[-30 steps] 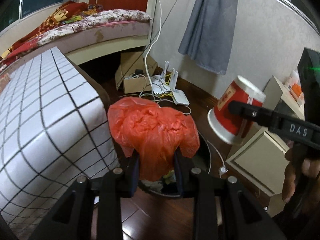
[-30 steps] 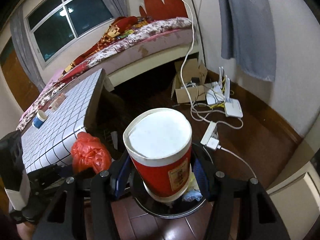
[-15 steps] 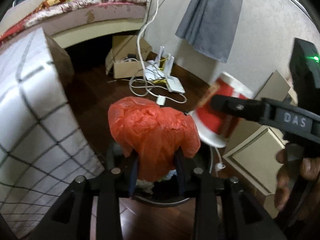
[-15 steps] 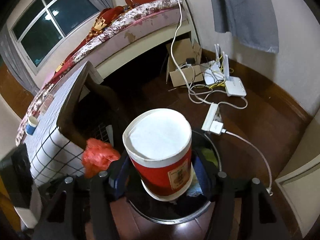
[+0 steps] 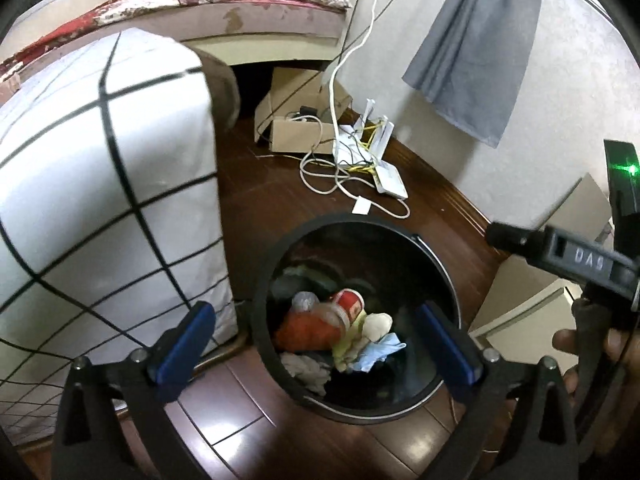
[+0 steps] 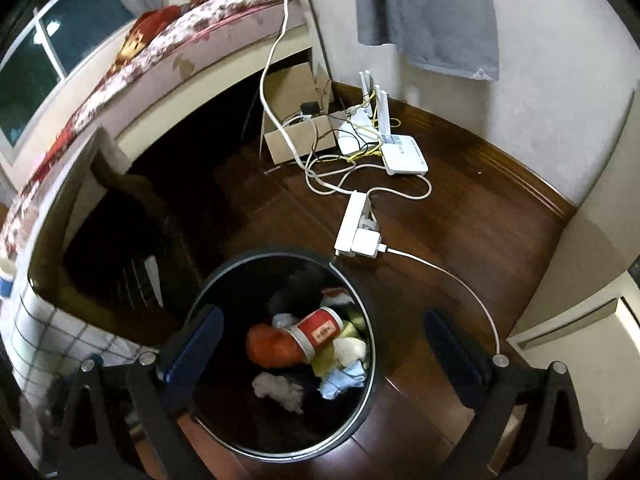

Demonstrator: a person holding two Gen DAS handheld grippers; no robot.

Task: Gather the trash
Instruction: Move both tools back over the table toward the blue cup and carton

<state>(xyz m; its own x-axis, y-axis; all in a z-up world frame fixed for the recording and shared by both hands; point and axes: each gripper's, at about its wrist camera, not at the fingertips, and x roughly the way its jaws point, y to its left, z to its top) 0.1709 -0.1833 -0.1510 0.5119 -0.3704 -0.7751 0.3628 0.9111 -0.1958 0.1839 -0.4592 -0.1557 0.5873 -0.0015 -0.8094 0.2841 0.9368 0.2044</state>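
A round black trash bin [image 5: 264,280] [image 6: 362,304] stands on the wood floor under both grippers. Inside it lie the orange-red plastic bag [image 5: 306,330] [image 6: 268,346] and the red paper cup [image 5: 348,306] [image 6: 318,332] on its side, among crumpled tissues and rags. My left gripper [image 5: 316,342] hangs above the bin, its jaws opening wide with nothing between them. My right gripper [image 6: 320,346] is also over the bin, jaws opening wide and empty. In the left wrist view the right gripper [image 5: 560,246] shows at the right edge, held by a hand [image 5: 580,344].
A table with a white grid cloth [image 5: 100,200] [image 6: 52,332] stands close on the bin's left. A power strip [image 6: 354,226], cables, routers [image 6: 402,154] and a cardboard box [image 6: 298,136] lie on the floor behind. A pale cabinet [image 6: 580,320] is on the right; a bed [image 5: 200,8] lies beyond.
Both grippers sank toward the bin and opened. The left let go of the orange-red bag and the right let go of the red cup; both now lie in the bin.
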